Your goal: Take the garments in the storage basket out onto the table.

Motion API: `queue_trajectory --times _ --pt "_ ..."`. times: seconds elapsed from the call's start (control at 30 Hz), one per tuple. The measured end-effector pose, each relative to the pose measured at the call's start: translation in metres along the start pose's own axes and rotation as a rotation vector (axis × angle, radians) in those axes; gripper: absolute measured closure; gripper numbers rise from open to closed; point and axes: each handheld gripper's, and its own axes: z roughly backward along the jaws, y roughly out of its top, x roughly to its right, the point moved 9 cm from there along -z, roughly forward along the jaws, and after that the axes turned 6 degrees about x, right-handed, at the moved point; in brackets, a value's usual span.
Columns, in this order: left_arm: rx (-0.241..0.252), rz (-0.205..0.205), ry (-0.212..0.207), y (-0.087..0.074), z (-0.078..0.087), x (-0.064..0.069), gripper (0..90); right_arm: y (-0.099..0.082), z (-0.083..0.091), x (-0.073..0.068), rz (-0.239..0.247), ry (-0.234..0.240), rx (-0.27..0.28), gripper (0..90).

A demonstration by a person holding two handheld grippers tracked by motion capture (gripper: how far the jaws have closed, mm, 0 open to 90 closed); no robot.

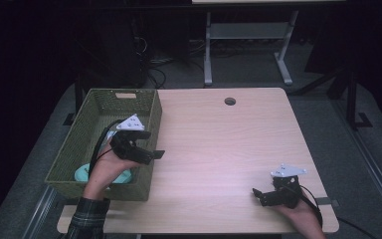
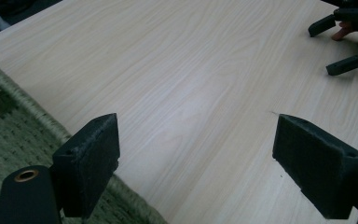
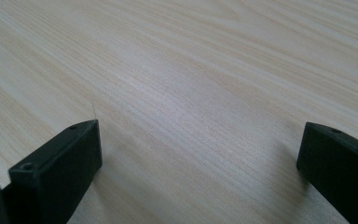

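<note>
A green woven basket (image 1: pixel 99 189) stands on the left part of a light wooden table (image 1: pixel 219 144). Inside it lies a pale teal object (image 1: pixel 83 173), partly hidden under the person's left hand. My left gripper (image 1: pixel 151 145) hovers over the basket's right wall, pointing right, open and empty. In the left gripper view its jaws (image 2: pixel 196 123) stand wide apart above bare wood, with the basket rim (image 2: pixel 9 135) at lower left. My right gripper (image 1: pixel 258 195) rests near the table's front right corner, pointing left, open. The right gripper (image 3: pixel 200 128) holds nothing over bare wood.
A round cable hole (image 1: pixel 230 101) sits near the table's far edge. Beyond the table stands a grey desk frame (image 1: pixel 243 31) on a dark floor. The right gripper (image 2: pixel 324 50) also appears far off in the left gripper view, jaws apart.
</note>
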Motion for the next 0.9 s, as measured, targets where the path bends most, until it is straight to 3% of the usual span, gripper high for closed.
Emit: queue_trajectory --times 0.9 --pt "-0.025 0.054 0.138 -0.025 0.039 -0.041 14.4 0.000 0.000 0.000 0.000 0.000 0.000 0.0"
